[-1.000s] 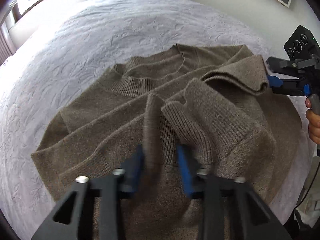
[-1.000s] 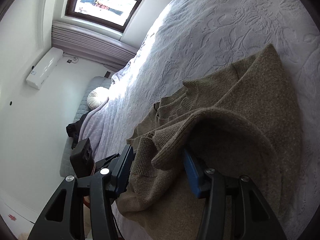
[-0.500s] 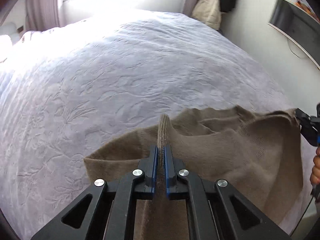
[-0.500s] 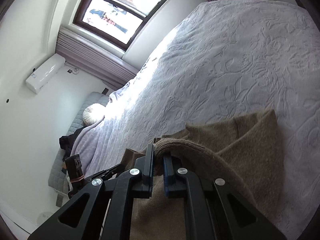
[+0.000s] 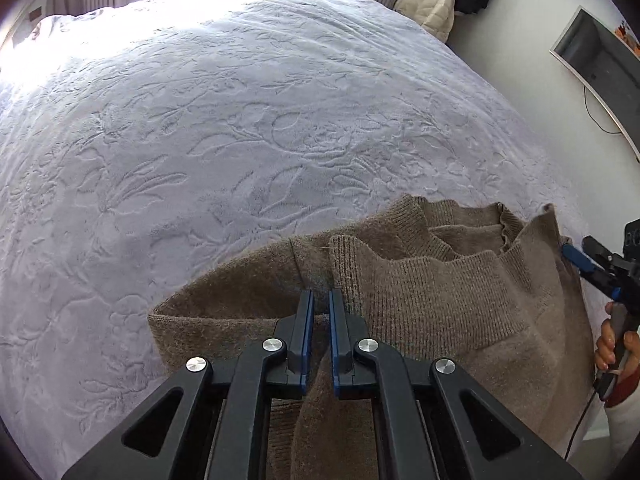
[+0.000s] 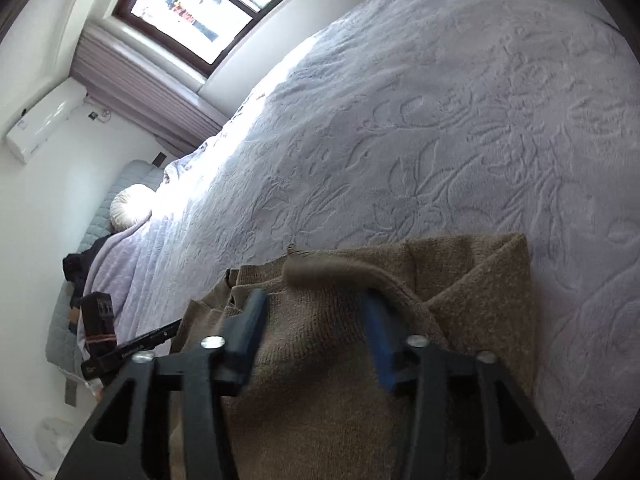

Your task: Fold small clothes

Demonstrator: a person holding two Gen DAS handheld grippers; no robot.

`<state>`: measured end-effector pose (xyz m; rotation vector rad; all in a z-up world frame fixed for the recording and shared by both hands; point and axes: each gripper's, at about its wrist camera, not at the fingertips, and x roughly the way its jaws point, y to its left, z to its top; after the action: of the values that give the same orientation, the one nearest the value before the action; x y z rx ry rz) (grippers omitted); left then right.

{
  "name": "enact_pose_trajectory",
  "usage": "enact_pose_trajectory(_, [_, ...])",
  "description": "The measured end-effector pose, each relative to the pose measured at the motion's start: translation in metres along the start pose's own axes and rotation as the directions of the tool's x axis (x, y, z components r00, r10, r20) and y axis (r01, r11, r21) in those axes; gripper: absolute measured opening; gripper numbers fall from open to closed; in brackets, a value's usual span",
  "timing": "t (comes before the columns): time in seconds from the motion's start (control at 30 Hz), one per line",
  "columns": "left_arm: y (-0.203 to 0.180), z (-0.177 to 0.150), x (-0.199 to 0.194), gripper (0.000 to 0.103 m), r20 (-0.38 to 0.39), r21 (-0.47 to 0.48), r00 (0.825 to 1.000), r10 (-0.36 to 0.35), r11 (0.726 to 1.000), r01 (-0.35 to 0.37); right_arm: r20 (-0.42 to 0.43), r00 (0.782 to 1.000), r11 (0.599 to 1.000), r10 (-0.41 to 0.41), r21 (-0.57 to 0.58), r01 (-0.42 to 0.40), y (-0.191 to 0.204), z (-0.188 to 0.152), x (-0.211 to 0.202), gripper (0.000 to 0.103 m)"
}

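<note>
I'm pinching the sweater (image 5: pixel 420 300) hem in my left gripper (image 5: pixel 320 320); my right gripper (image 6: pixel 316 320) is hanging spread, folded edge at its 12 o'clock.

**A big bed with a sweater on it**

The bed (image 5: pixel 248 128) is wide and covered with a pale purple blanket (image 6: pixel 460 128). The blanket has leaves and flowers pressed into it. Bright light falls on its far end.

A brown knitted sweater (image 5: pixel 440 288) lies right on the blanket. It sits at the near edge of the bed, under and just ahead of the fingers. It is folded over, so some parts lie on top of others. The ribbed collar points away from the fingers.
</note>
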<state>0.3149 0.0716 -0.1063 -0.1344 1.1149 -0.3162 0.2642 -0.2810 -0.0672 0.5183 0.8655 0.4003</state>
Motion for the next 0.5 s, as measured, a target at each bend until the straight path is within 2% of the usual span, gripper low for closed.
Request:
enact_pose_trajectory(0.07, [-0.002,0.003,0.002,0.008,-0.015,0.007,1.0,-0.001,1.0,0.002,0.032,0.998,0.994,-0.053,-0.096,0.056,0.014,0.005,-0.014,0.069])
enact_pose_trajectory(0.13, [-0.001,0.005,0.001,0.008,-0.022,0.005,0.999,-0.032,0.999,0.032,0.049,0.992,0.972,-0.118,-0.198,0.126,0.025,0.01,-0.023,0.069])
enact_pose_trajectory(0.2, [0.001,0.006,-0.004,0.008,-0.019,0.001,0.997,-0.081,0.997,0.081,0.035,0.984,0.94,-0.175,-0.291,0.178,0.032,0.01,-0.026,0.069])
enact_pose_trajectory(0.27, [0.0,0.005,-0.008,0.008,-0.017,0.027,0.996,-0.092,0.995,0.093,-0.011,0.98,0.925,-0.201,-0.333,0.186,0.031,0.009,-0.02,0.069])
enact_pose_trajectory(0.37, [-0.004,0.003,-0.006,0.008,-0.042,0.046,0.996,-0.083,0.995,0.085,-0.04,0.976,0.935,-0.213,-0.298,0.192,0.019,0.007,-0.009,0.069])
enact_pose_trajectory(0.5, [-0.008,0.003,-0.001,0.008,-0.047,0.037,0.998,-0.052,0.998,0.054,-0.065,0.982,0.968,-0.178,-0.189,0.163,0.002,-0.001,0.006,0.069])
